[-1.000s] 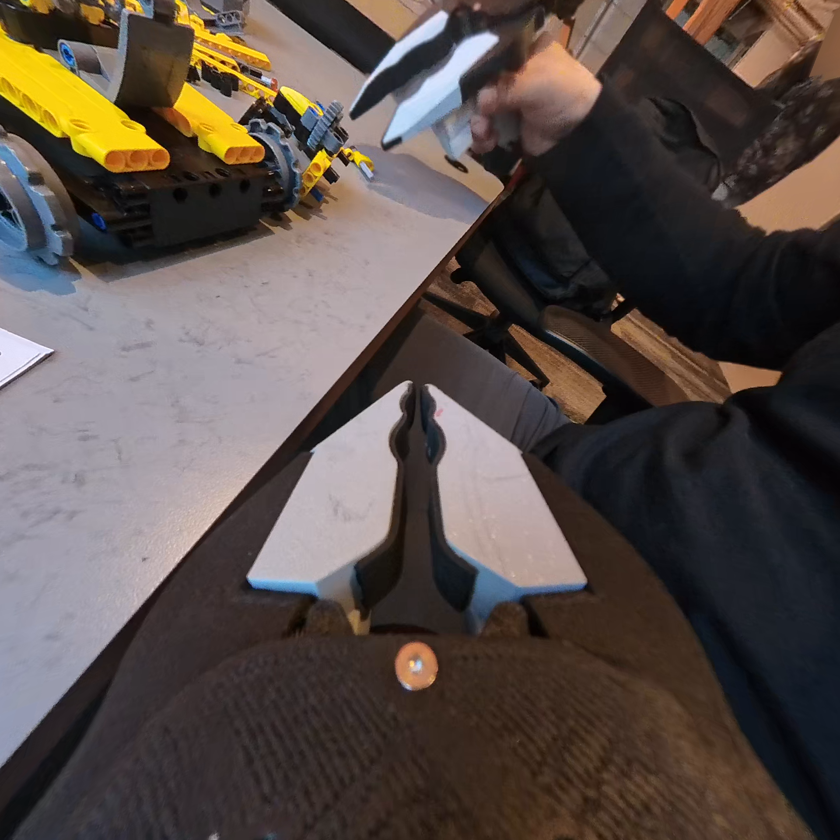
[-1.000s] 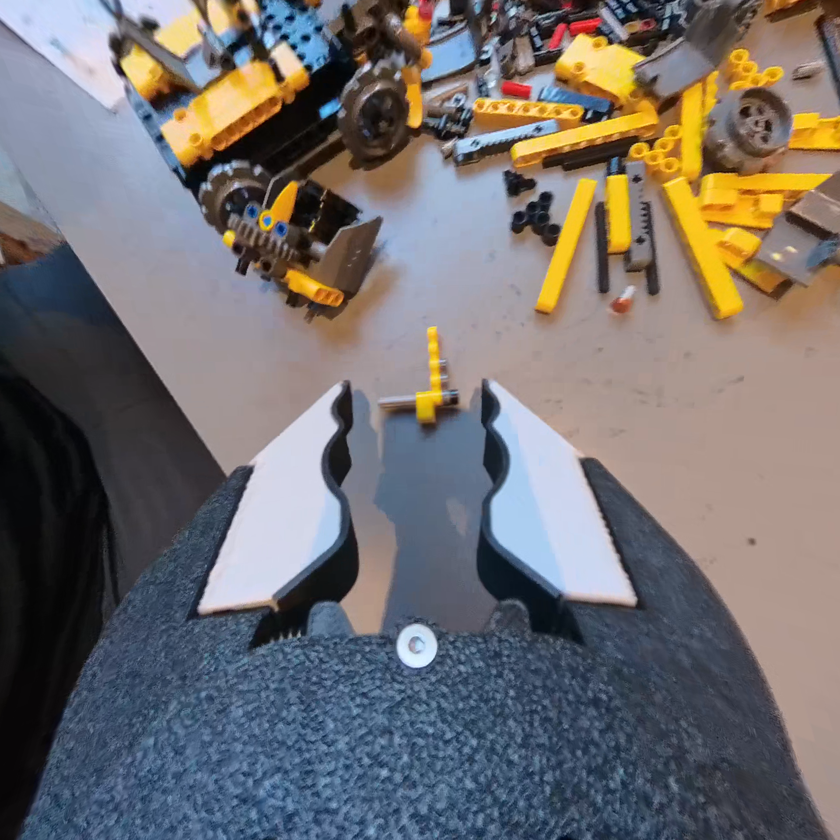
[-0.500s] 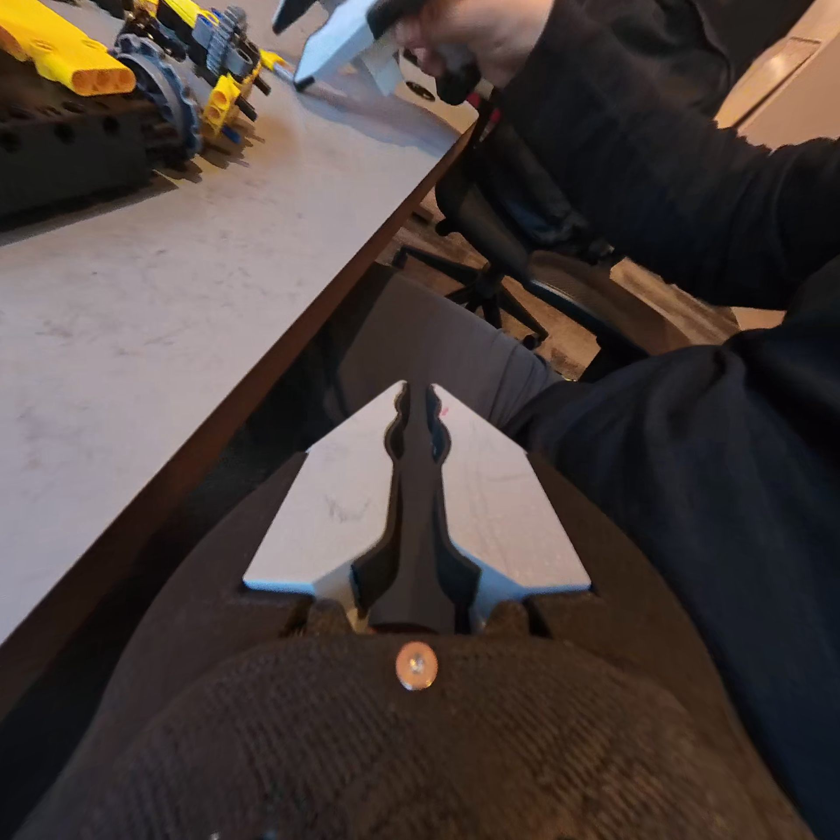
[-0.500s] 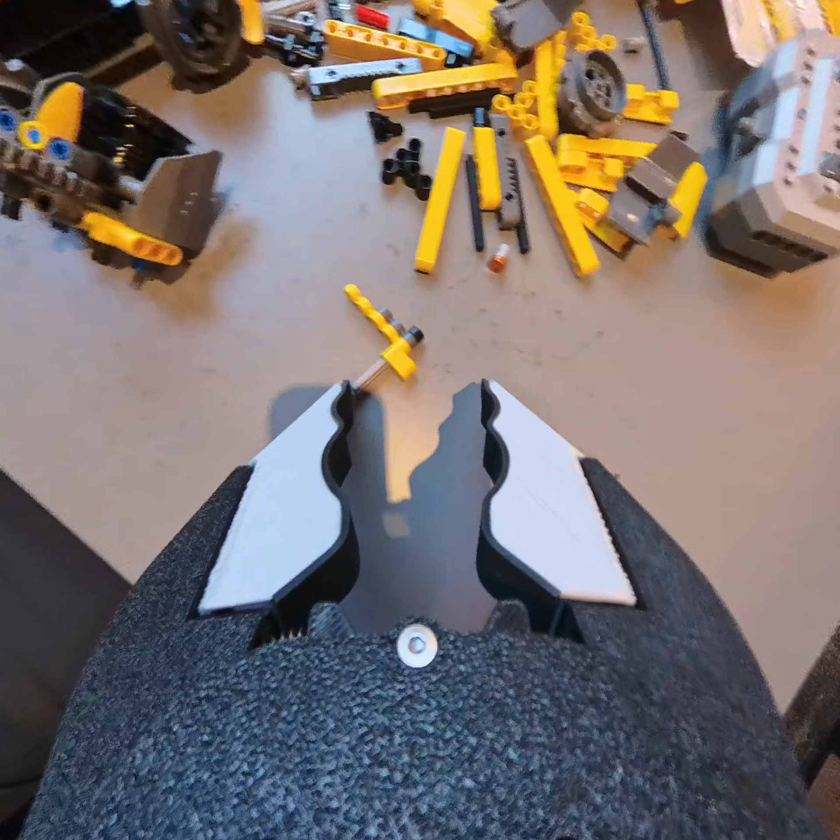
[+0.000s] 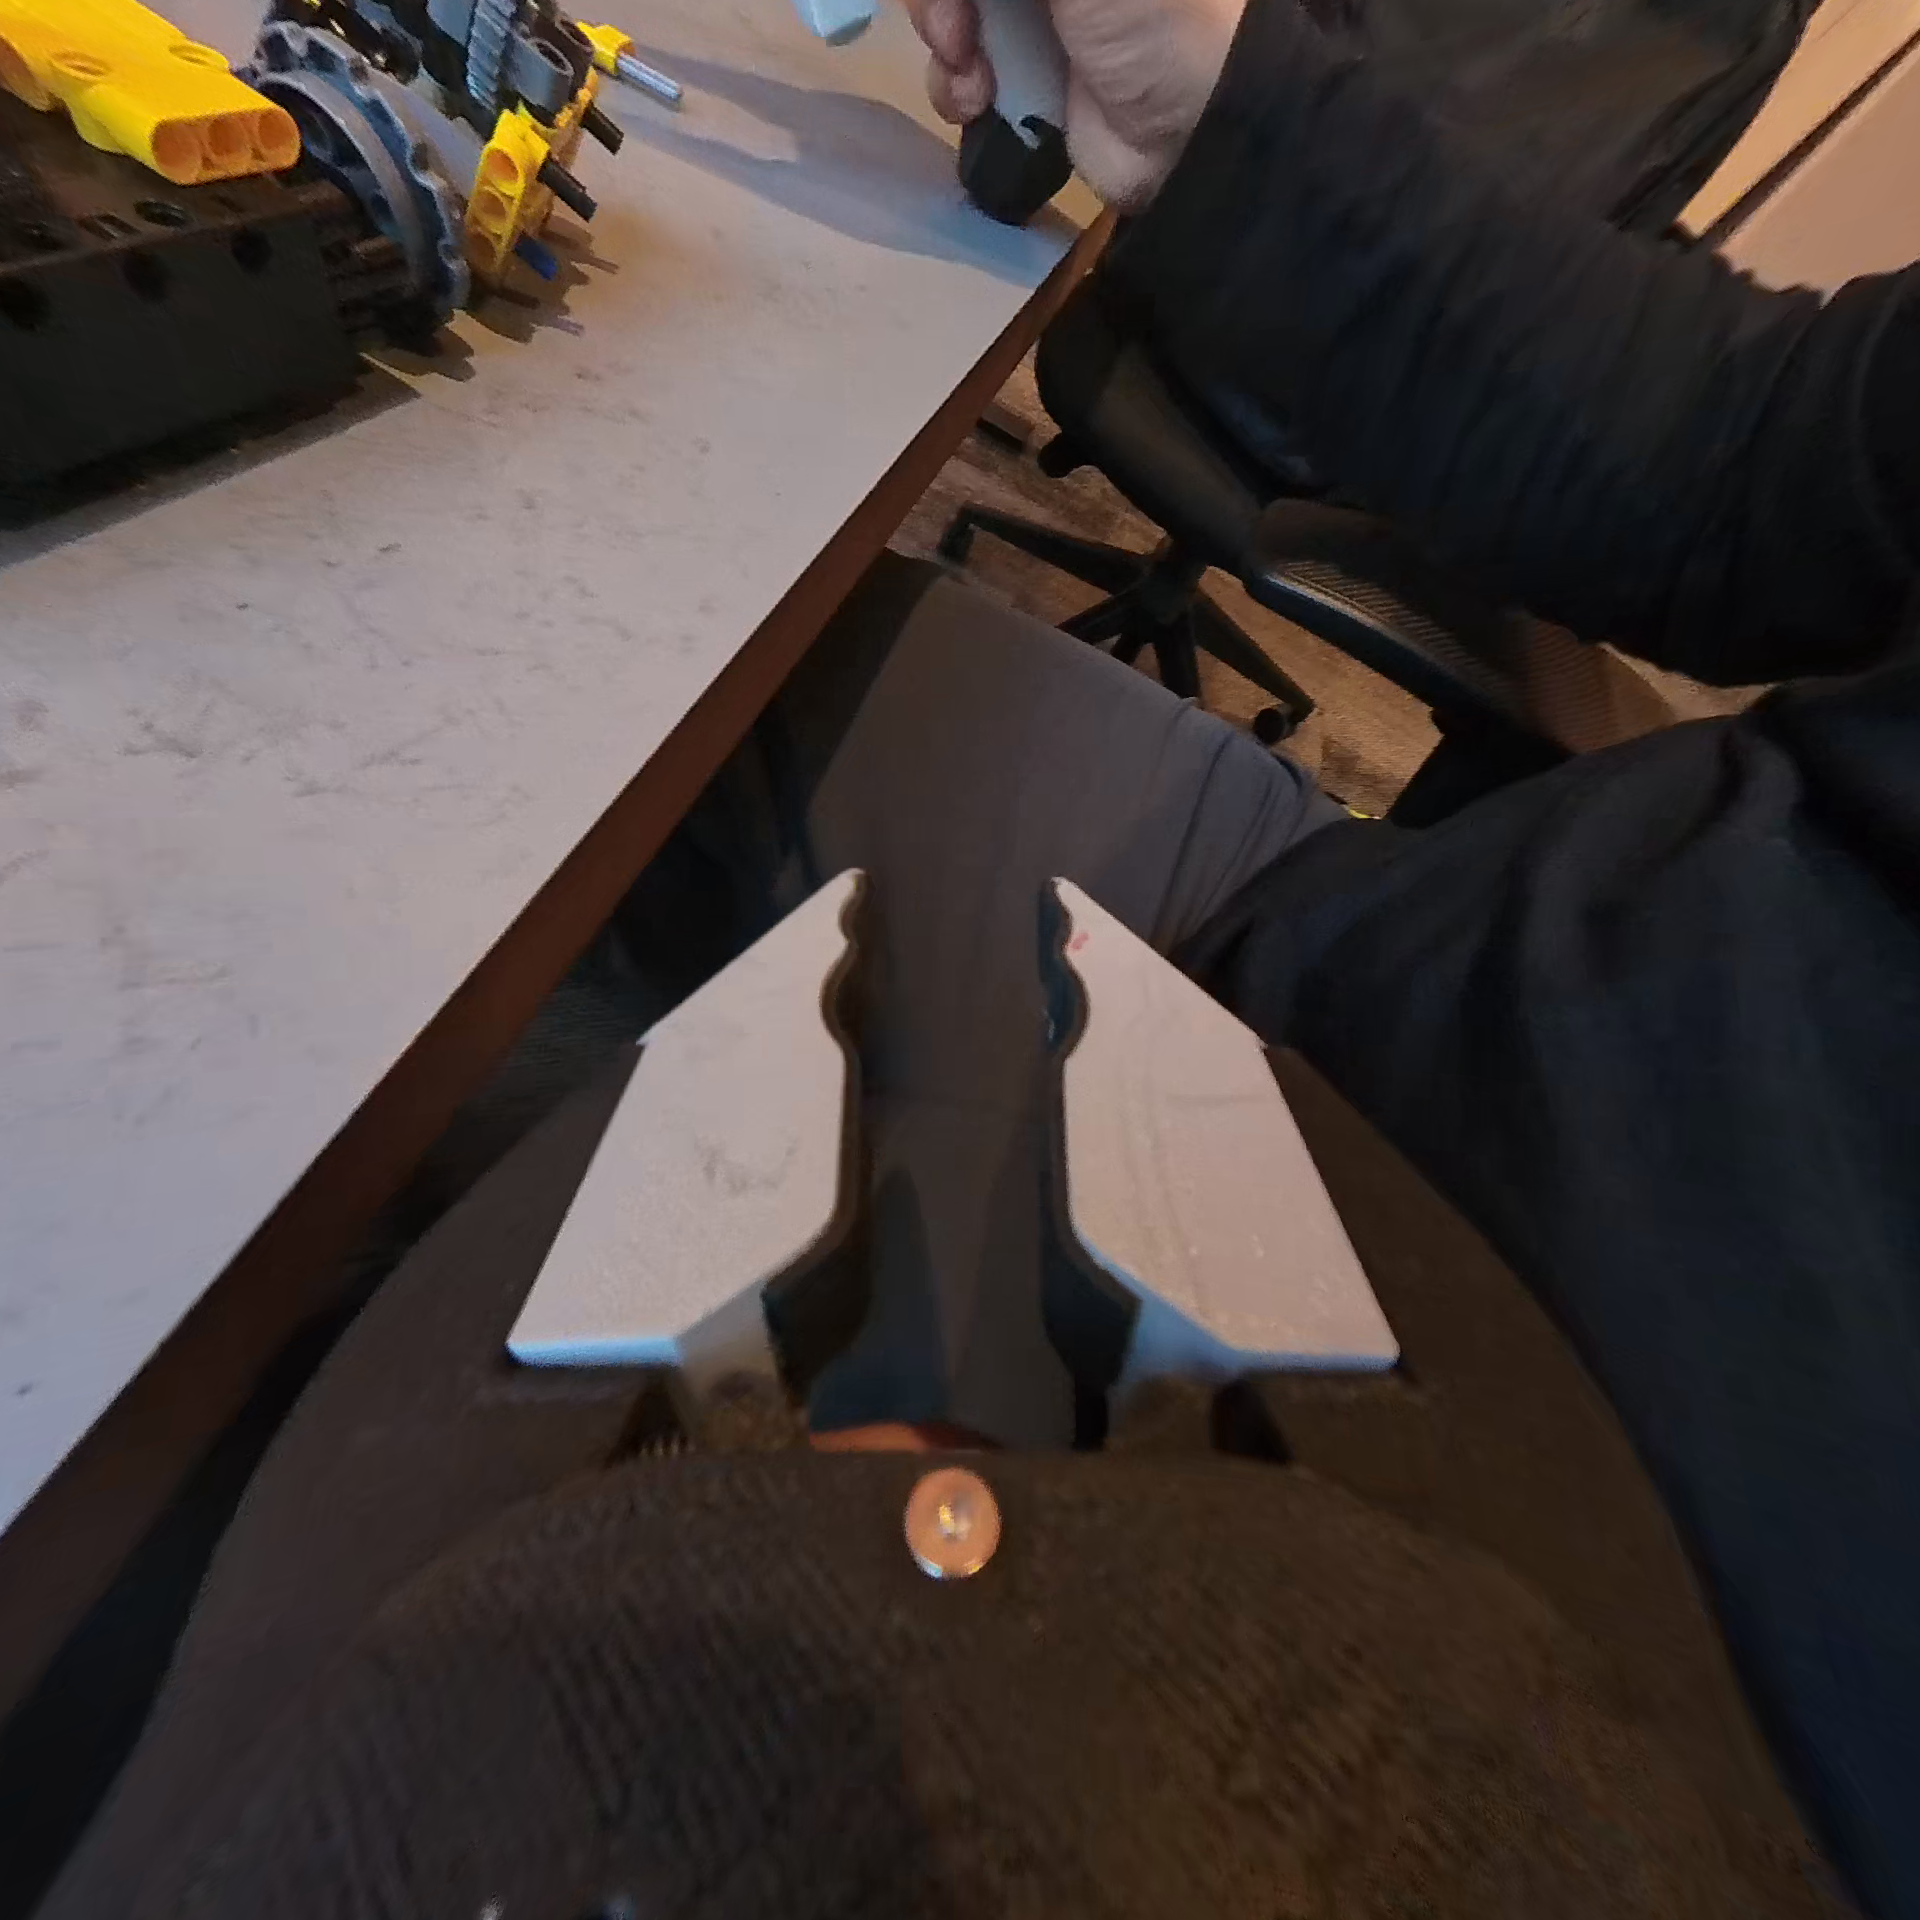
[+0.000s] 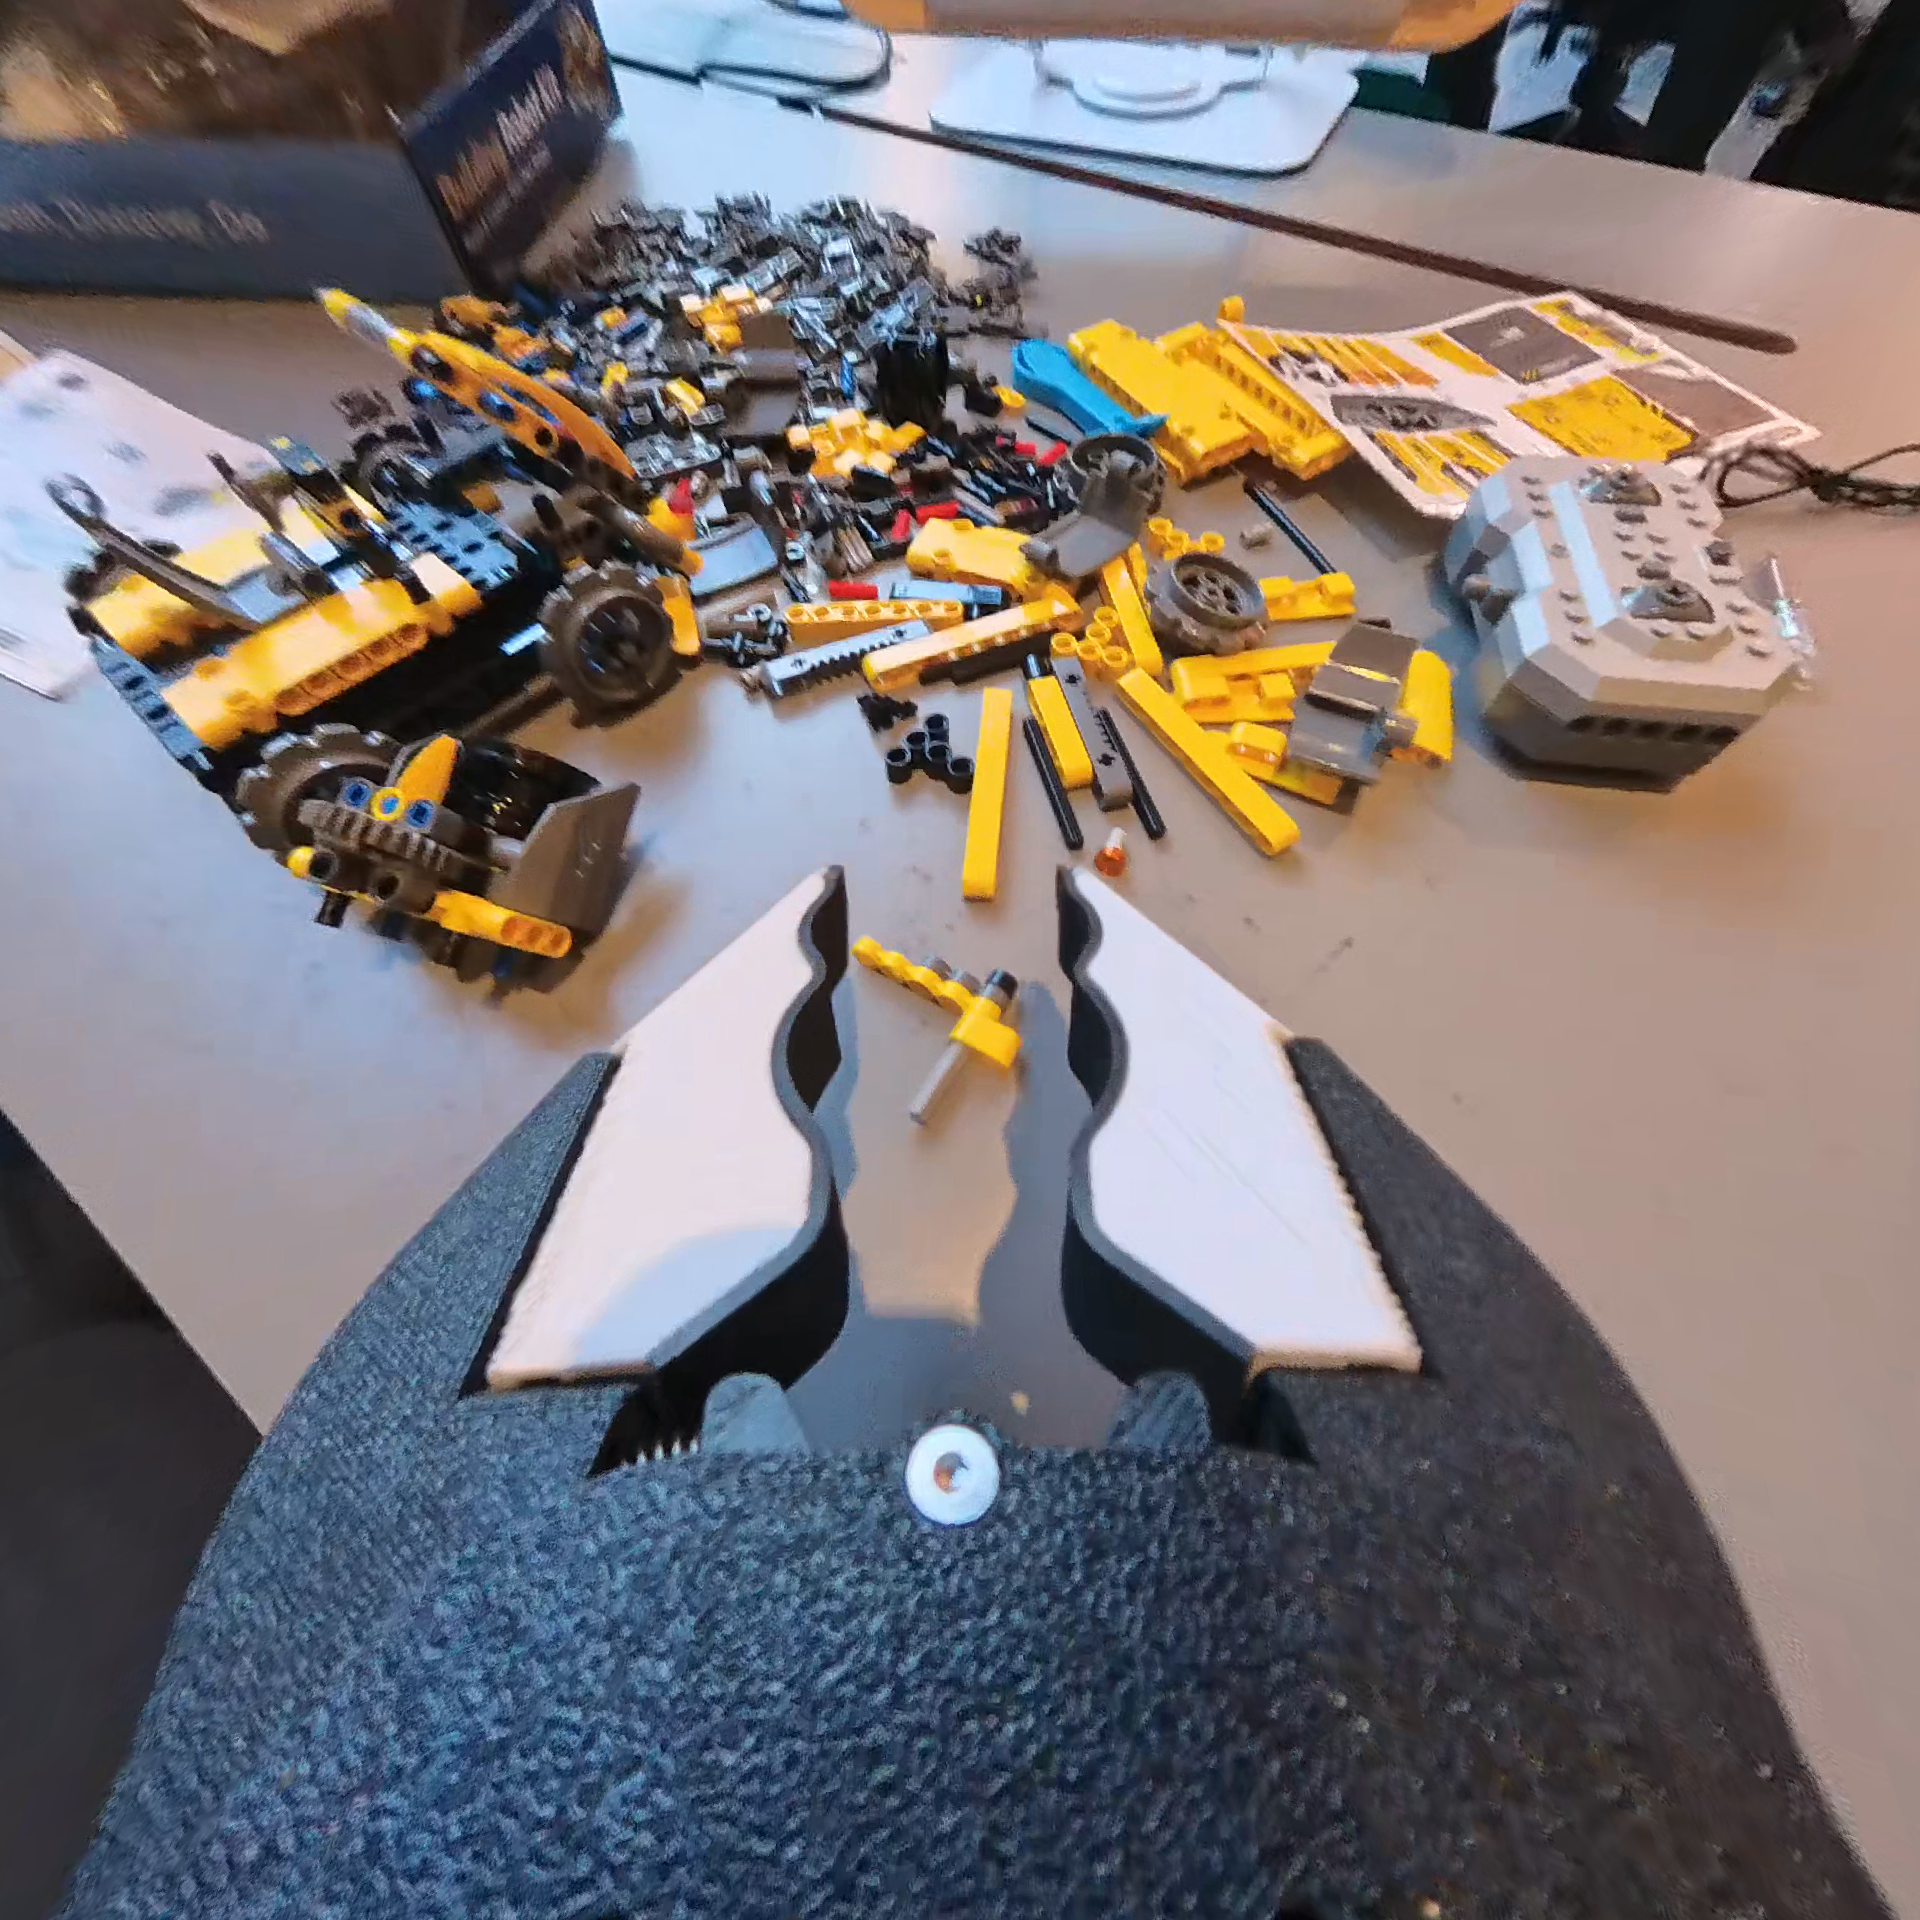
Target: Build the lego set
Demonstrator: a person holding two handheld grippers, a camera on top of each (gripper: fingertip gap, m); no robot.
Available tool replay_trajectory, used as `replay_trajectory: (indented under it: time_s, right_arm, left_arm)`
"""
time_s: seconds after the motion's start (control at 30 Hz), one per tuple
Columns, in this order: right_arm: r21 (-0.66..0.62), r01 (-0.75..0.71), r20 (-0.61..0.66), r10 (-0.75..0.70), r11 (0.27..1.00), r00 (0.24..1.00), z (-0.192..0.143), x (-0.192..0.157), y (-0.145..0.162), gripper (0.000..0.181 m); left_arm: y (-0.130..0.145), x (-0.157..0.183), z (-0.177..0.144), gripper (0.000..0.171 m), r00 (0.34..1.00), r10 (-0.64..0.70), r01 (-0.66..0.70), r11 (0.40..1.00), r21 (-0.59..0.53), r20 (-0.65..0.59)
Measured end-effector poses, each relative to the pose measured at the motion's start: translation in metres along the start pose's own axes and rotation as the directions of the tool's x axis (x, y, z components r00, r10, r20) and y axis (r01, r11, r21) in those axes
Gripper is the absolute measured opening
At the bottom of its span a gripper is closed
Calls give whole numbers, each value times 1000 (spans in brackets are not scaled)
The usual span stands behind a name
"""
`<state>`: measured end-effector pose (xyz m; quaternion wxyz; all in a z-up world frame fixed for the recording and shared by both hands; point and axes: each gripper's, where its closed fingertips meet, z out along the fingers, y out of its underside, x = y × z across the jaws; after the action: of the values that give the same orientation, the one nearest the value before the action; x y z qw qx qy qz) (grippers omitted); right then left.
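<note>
My right gripper is open and empty, low over the grey table. A small yellow brick piece with a grey axle lies on the table between its fingers, untouched. A half-built yellow and black brick vehicle stands at the left; it also shows in the left wrist view. My left gripper is open and empty, off the table's near edge, over a person's grey trouser leg. The hand holding the right gripper shows at the top there.
A heap of loose yellow, black and grey bricks fills the table's middle. A grey brick block and a printed sheet lie at the right, a dark box at the back left. An office chair stands beside the table. Some 30 cm of space lies between my two pairs of fingers.
My left gripper has opened and dropped lower off the table edge. My right gripper has swung and tilted up, so the small yellow piece now lies between its fingers.
</note>
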<state>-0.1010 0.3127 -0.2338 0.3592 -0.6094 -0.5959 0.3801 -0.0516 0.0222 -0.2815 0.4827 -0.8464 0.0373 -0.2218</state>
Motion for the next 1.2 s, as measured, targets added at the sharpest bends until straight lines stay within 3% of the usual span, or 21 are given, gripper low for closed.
replay_trajectory:
  time_s: [0.17,0.33,0.43,0.57,0.7,0.8,0.93,1.03,1.2]
  right_arm:
    - [24,16,46,-17,1000,999,0,-7,-3,35]
    - [-13,104,60,-103,994,993,4,-18,3,34]
    - [-32,159,83,-156,987,984,7,-26,7,33]
    - [-11,195,82,-194,981,978,6,-31,4,35]
    - [37,192,146,-196,981,970,9,-42,-13,29]
    - [-13,296,186,-288,955,939,29,-43,-36,19]
    - [-106,404,283,-362,908,888,82,-43,-59,12]
    - [-215,421,402,-313,881,860,119,-53,-49,8]
    - [-312,494,426,-345,812,837,146,-56,-31,8]
  left_arm:
    - [-3,-11,3,59,998,-21,20,1000,21,57]
    - [-15,-5,5,60,1000,17,-17,997,70,5]
    - [-26,6,0,50,996,67,-60,993,99,-65]
    - [-35,5,-3,55,996,49,-36,985,166,-74]
    - [-25,9,6,54,990,-6,22,993,113,-142]
    - [-21,13,14,52,987,22,-8,996,84,-159]
    - [-14,15,20,51,984,67,-61,997,39,-167]
    - [-10,12,18,51,983,100,-98,995,20,-153]
    - [-6,4,9,48,987,99,-98,995,19,-124]
